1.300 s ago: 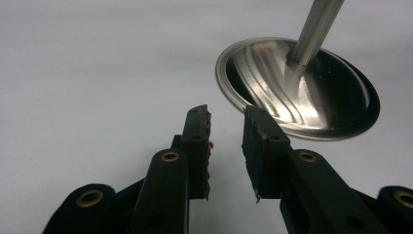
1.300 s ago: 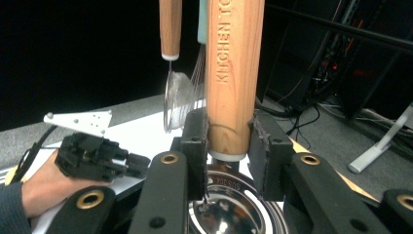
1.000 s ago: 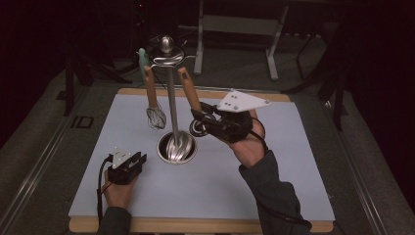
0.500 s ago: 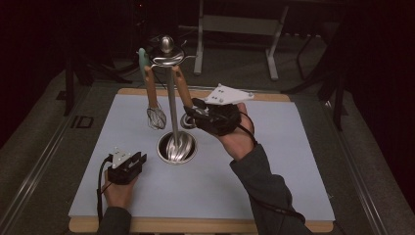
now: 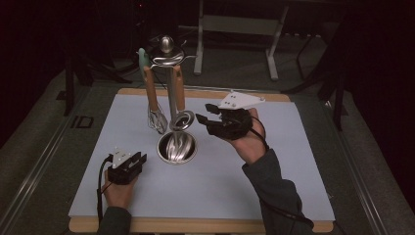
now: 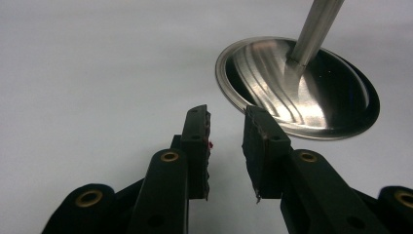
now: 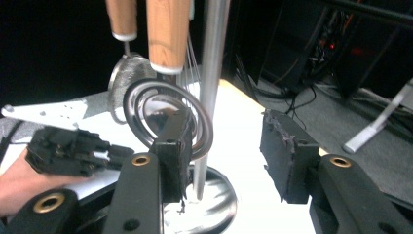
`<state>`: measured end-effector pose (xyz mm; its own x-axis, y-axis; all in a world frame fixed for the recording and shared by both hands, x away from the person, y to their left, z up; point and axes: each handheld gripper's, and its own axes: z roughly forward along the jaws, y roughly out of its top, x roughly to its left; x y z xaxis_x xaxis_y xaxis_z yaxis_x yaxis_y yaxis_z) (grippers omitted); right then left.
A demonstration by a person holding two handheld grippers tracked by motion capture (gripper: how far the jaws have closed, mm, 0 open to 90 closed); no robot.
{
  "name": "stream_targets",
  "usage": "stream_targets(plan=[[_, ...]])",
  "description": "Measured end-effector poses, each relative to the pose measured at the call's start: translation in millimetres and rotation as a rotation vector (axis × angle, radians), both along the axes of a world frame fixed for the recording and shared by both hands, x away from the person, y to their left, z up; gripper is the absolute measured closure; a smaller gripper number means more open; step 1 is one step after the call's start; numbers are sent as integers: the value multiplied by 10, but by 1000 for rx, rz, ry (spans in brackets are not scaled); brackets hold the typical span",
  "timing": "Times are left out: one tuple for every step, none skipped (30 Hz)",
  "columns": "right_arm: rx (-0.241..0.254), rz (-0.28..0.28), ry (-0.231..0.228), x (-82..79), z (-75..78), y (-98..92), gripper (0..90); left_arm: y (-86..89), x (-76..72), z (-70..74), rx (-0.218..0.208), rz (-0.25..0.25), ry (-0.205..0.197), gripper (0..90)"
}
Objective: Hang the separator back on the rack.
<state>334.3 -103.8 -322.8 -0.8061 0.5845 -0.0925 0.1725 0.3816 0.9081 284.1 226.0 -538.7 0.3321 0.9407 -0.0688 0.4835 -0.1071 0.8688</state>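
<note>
From the high view, a utensil stand is seen toward the far left of the tabletop, with a whisk and a spiral-headed utensil hung from its top by wooden handles. The right gripper is held just beside the spiral head, its jaws spread and having just been opening, nothing between them; the hanging is judged done, and only withdrawal seems left. The left gripper rests near the front left, jaws partly spread and empty. In the left gripper view, the stand's round base is seen just beyond the spread jaws. In the right gripper view, the spiral head hangs free beside one pad, the pole between the jaws farther off.
</note>
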Motion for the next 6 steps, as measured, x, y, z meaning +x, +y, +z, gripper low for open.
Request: stream_targets(plan=[[-9, -6, 4, 5, -28, -23, 549, -1, 0, 0, -4, 1, -1, 718], [-19, -10, 9, 6, -57, -53, 547, 0, 0, -1, -4, 1, -1, 717], [-29, -17, 12, 6, -90, -90, 545, 1, 2, 0, -2, 0, 1, 717], [-37, -25, 16, 7, -123, -133, 544, 0, 4, 0, 2, 0, 3, 717], [-42, -31, 25, 11, -157, -179, 542, -2, 5, 0, 3, 2, 4, 717], [-48, -36, 33, 19, -189, -228, 539, -2, 6, 0, 4, 2, 6, 717]])
